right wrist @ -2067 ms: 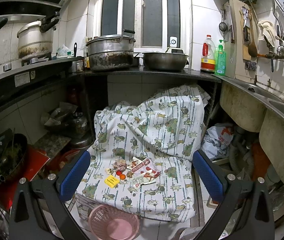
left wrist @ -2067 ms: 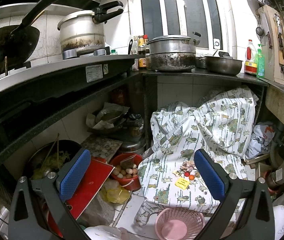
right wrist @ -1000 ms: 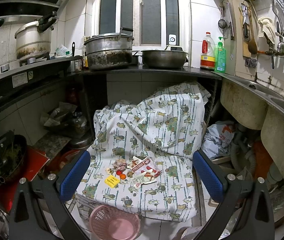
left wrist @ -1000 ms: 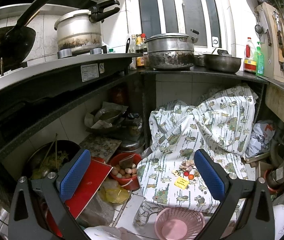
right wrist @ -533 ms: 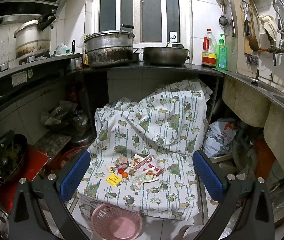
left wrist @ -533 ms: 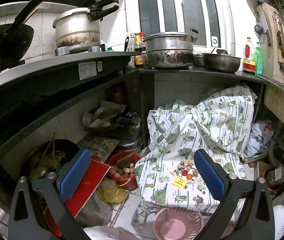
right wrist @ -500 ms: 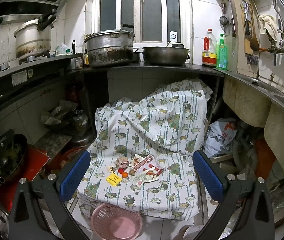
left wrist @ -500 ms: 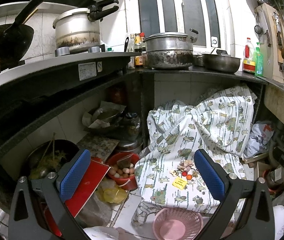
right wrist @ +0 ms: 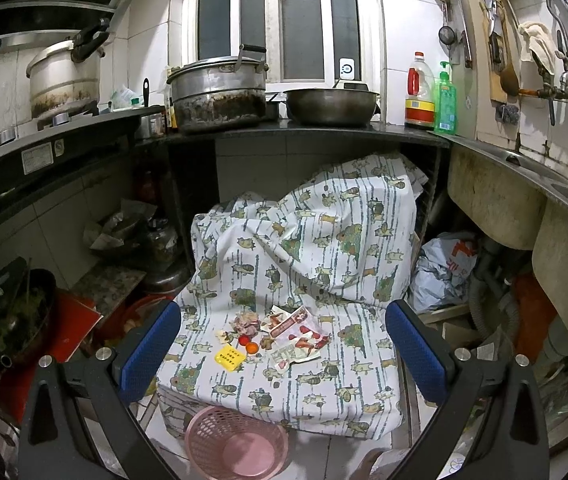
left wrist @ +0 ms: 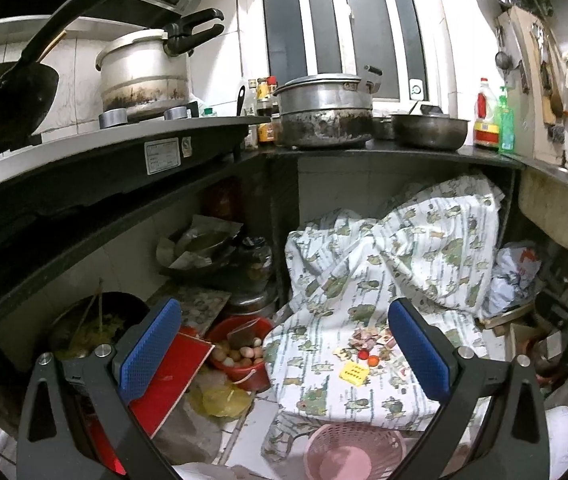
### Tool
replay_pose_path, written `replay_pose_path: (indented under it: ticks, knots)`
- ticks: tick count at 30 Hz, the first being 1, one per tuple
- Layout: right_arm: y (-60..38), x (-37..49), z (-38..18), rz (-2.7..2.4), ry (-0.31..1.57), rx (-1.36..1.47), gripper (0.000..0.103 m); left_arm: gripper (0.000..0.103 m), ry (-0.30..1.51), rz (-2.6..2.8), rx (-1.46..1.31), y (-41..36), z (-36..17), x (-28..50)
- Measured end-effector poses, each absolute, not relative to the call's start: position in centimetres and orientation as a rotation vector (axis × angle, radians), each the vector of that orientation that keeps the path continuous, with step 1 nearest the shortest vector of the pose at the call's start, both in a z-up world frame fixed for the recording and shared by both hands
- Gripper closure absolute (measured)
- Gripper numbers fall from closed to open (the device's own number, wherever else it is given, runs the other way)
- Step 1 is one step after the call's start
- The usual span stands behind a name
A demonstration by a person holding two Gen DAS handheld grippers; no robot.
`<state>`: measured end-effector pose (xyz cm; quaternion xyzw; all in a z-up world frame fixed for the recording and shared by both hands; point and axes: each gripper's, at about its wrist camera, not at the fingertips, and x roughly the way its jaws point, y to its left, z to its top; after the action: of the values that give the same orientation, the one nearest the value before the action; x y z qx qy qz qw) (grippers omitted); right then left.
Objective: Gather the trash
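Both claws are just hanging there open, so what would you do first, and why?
Probably lower the open right gripper toward the red-and-white torn wrapper on the patterned cloth: it is the biggest scrap, nearly centred between the fingers, with the pink mesh basket just below.

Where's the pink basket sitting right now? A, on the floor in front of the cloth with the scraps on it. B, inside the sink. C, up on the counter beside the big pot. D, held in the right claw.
A: the pink basket stands empty on the floor tiles just in front of the patterned cloth, below the scraps.
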<state>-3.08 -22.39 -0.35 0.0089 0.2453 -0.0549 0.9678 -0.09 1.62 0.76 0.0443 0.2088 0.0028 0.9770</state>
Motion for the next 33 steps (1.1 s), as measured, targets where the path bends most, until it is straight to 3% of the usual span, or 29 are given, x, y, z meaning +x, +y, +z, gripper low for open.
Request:
replay_pose_path:
  ticks: [7, 11, 16, 18, 20, 23, 27, 33]
  knots:
    - [-23.9, 2.9, 2.0, 0.046, 0.508, -0.005, 0.0, 0.0, 0.375, -0.122, 0.155, -1.7, 3.1, 5.4]
    - [-25.9, 7.0, -0.2, -0.044, 0.465, -0.023, 0.0, 0.003, 0.438, -0.062, 0.152, -2.4, 0.1, 10.9]
    - [-28.4, 13.2, -7.5, -0.103, 0.648, -0.031, 0.006, 0.011, 0.669, -0.162, 0.143, -4.1, -7.4, 17.4]
    - [-29.4, 15.3, -11.2, -0.066, 0.763, 0.033, 0.021, 0.016, 0.792, -0.209, 0.124, -4.7, -11.3, 20.1]
    - [-30.2, 16.9, -14.1, -0.032, 0.849, 0.096, 0.028, 0.017, 0.886, -0.21, 0.126, -5.1, -15.2, 22.2]
    - [-31.9, 18.8, -18.3, -0.02, 0.948, 0.171, 0.03, 0.019, 0.999, -0.215, 0.145, -5.6, -20.9, 25.4]
    - [-33.8, 21.0, -21.9, -0.065, 1.022, 0.21, 0.032, 0.031, 1.223, -0.293, 0.122, -7.0, -28.3, 30.0]
    - [-36.6, 23.6, -25.9, -0.122, 1.104, 0.239, 0.032, 0.038, 1.379, -0.337, 0.179, -9.6, -34.7, 32.4]
